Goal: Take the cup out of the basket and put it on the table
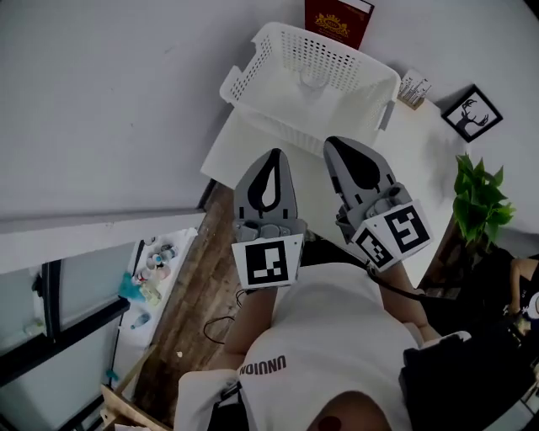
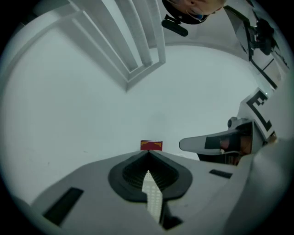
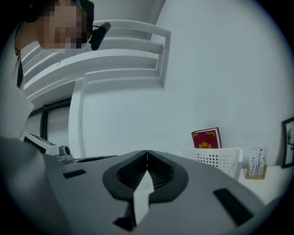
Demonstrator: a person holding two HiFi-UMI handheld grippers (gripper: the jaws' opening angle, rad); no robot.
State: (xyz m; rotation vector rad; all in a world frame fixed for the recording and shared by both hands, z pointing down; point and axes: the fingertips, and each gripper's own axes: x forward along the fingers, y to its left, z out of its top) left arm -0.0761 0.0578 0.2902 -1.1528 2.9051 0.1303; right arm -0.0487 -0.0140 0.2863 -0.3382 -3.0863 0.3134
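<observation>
The cup (image 1: 313, 77) sits inside the basket (image 1: 286, 118), showing only as a pale, clear rounded outline against the white bottom, towards the far side; nothing else can be made out in there. The basket is white with perforated walls and stands at the far end of the white table (image 1: 248, 156), close to the wall. Just behind it a red book (image 1: 338, 18) with a gold emblem leans upright against the wall; its print is too small to read. To the right of the basket are a small card stand (image 1: 413, 88), its lettering also too fine to read, and beyond that a framed picture (image 1: 472, 112) of a black deer head. A green plant (image 1: 478, 198) stands by the table's right edge. Both claws are held level, side by side, short of the basket and apart from it. The left claw (image 1: 272, 154) hangs over the table's near edge with its jaws pressed together, nothing between them. The right claw (image 1: 331, 143) is slightly ahead, angled towards the basket, its jaws likewise closed tip to tip and empty. In the right gripper view the basket (image 3: 216, 158) lies off to the right of the closed tips, with the red book (image 3: 206, 138) above it. Each claw carries a marker cube (image 1: 268, 262) with black-and-white square patterns. The person's white shirt (image 1: 337, 328) bears dark lettering, upside down in the head view and not clearly legible.
</observation>
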